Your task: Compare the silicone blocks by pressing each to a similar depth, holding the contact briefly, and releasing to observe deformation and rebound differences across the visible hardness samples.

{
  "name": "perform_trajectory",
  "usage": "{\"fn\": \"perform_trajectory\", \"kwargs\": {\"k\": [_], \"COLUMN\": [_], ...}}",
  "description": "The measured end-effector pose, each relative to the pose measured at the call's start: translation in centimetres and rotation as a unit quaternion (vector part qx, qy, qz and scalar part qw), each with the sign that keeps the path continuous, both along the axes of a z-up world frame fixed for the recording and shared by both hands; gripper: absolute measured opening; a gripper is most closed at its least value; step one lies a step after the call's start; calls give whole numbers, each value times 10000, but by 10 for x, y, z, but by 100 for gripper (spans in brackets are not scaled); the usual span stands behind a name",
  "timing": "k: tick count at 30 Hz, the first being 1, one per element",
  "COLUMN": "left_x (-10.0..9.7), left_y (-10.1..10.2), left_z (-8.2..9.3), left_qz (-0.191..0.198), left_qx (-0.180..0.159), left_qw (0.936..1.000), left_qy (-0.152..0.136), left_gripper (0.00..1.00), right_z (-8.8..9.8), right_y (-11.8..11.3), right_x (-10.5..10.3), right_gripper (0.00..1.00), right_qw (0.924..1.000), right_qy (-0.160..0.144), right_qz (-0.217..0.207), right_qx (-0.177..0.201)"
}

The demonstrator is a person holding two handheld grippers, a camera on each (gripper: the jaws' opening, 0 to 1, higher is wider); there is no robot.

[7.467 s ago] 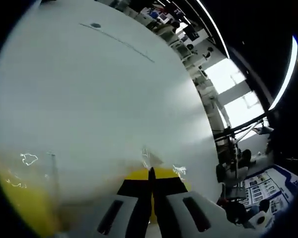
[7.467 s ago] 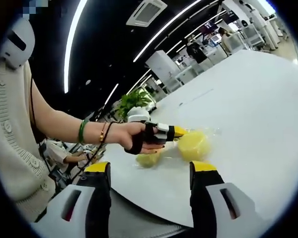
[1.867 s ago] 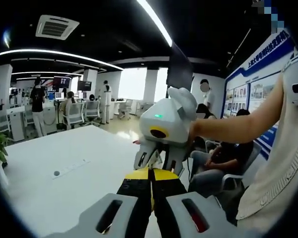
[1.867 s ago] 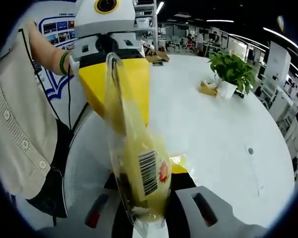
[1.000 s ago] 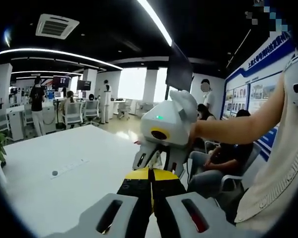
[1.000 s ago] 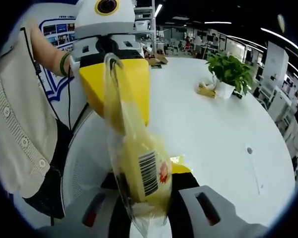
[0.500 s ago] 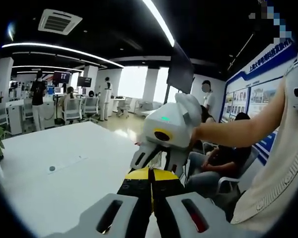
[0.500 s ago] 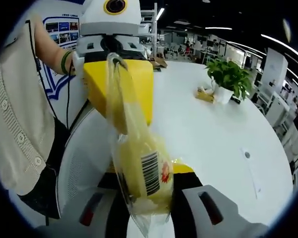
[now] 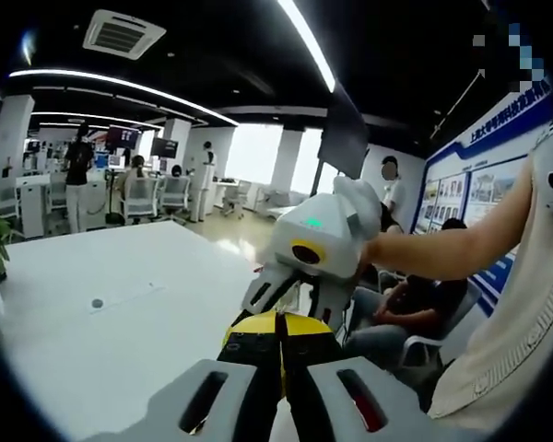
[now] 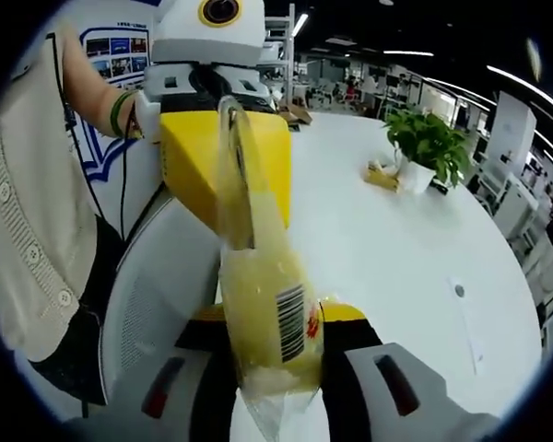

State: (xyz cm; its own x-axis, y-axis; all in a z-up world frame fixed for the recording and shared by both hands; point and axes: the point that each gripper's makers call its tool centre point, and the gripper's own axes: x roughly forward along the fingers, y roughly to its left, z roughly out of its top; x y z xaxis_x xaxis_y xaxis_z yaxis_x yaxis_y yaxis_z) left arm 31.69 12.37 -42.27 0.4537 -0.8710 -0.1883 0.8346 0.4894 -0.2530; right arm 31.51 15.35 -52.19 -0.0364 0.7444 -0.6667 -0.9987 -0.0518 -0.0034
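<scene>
I am working in a large open-plan office. A long white table [image 10: 415,249] carries a potted plant [image 10: 428,145]. Desks with monitors [image 9: 120,143] and office chairs [image 9: 173,194] stand beyond, with people seated and standing. Linear ceiling lights [image 9: 304,41], a ceiling air-conditioning unit [image 9: 124,33] and a poster wall [image 9: 470,189] are visible.

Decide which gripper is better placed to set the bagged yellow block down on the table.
Probably the right gripper: its jaws clamp the bagged block. The left gripper pinches only the bag's top edge above the white table.
</scene>
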Motion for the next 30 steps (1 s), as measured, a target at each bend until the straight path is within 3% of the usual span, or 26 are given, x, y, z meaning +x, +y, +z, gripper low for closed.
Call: {"fn": "perform_trajectory", "kwargs": {"k": [7, 13, 19, 25, 30], "left_x": [2, 4, 8, 16, 24], "left_y": [1, -2, -5, -9, -20], "left_z": [-5, -18, -37, -56, -67], "left_qz": [47, 57, 93, 167, 186], "left_qx": [-15, -10, 84, 154, 160], "left_qw": [9999, 9993, 9984, 9969, 9956], "left_qy": [88, 364, 552, 753, 901], "left_gripper": [0, 0, 0, 0, 0], "right_z": [-6, -13, -9, -4, -5], "right_y": [1, -5, -25, -69, -106], "right_x": [-1, 0, -1, -9, -17], "right_gripper": [30, 33, 45, 52, 57], "right_qw": [10000, 9998, 9979, 9868, 9692], "right_qy": [72, 171, 183, 216, 88], "right_qz": [-9, -124, -592, -1448, -2203], "right_qx": [-64, -48, 182, 687, 1101]}}
